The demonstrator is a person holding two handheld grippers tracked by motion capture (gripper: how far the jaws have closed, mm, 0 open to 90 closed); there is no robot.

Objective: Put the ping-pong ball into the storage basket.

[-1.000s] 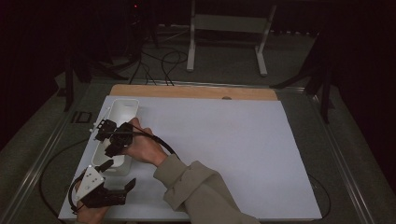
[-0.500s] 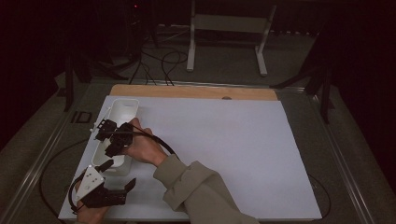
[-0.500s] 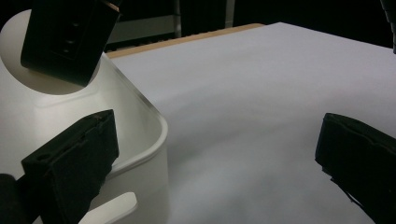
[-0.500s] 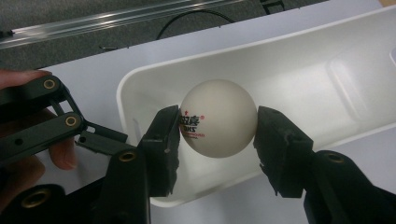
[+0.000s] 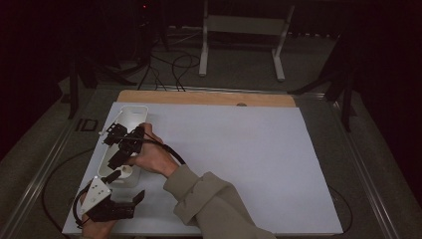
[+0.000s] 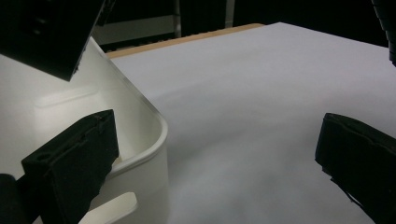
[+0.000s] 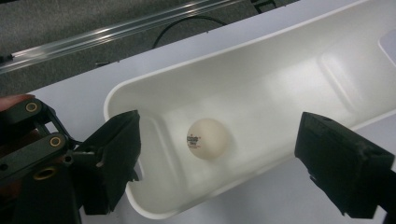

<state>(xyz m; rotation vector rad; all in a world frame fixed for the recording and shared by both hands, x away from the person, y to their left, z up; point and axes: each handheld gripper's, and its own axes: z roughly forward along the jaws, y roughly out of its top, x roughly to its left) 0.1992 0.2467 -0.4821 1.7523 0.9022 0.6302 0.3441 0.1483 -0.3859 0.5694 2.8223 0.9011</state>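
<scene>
My left tool (image 5: 133,198) sat with jaws apart beside the white tray's (image 5: 130,114) near end on the surface (image 5: 249,164), while my right tool (image 5: 115,157), over the tray, had just opened its jaws, the ball (image 7: 207,138) lying free inside the tray.

A dim lab: white-covered table (image 5: 249,164), floor cables (image 5: 169,64), metal stand (image 5: 244,30).

The white sheet (image 5: 239,164) lies bare to the right of the white tray (image 5: 130,115), open for passage. The tray's walls fence the ball (image 7: 206,138); the right gripper (image 5: 121,149) hangs over the tray.
</scene>
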